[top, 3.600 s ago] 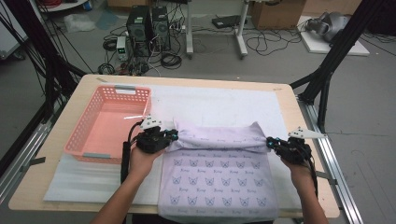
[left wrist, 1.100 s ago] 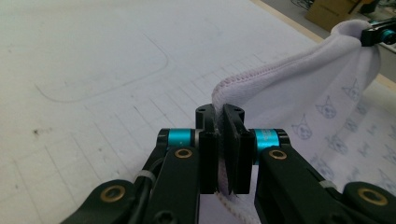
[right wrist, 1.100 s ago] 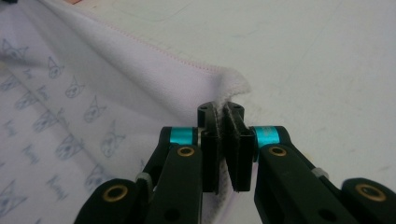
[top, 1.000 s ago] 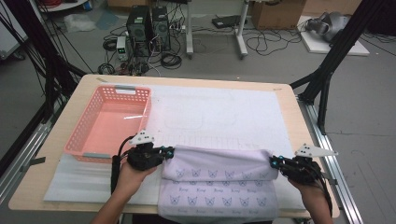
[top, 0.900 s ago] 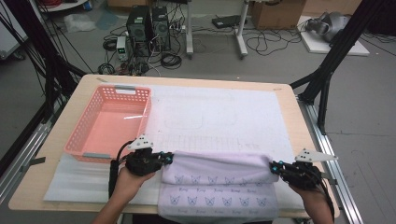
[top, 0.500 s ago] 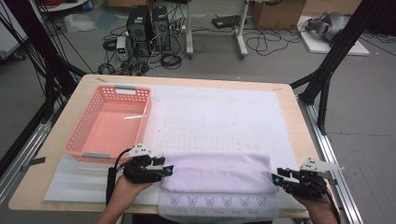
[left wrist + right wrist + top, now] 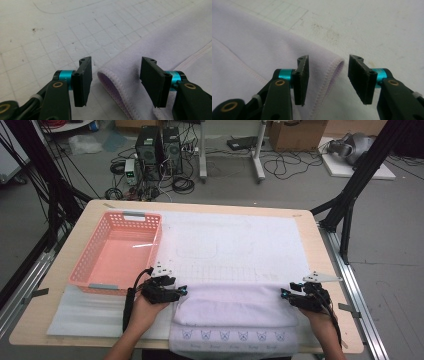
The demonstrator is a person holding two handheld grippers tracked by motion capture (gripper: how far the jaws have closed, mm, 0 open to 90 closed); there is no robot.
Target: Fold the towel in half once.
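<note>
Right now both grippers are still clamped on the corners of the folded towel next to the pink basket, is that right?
Not quite: they are not clamped. In the left gripper view the left gripper stands open with the towel corner loose between its jaws, and the right gripper view shows the right gripper open too, both having just opened. The pink basket is beside it.

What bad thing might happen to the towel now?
The left gripper and right gripper stand open around the towel corners, so lifting away carelessly might snag and undo the fold. The towel's near edge hangs over the table edge, so a nudge might slide it off.
</note>
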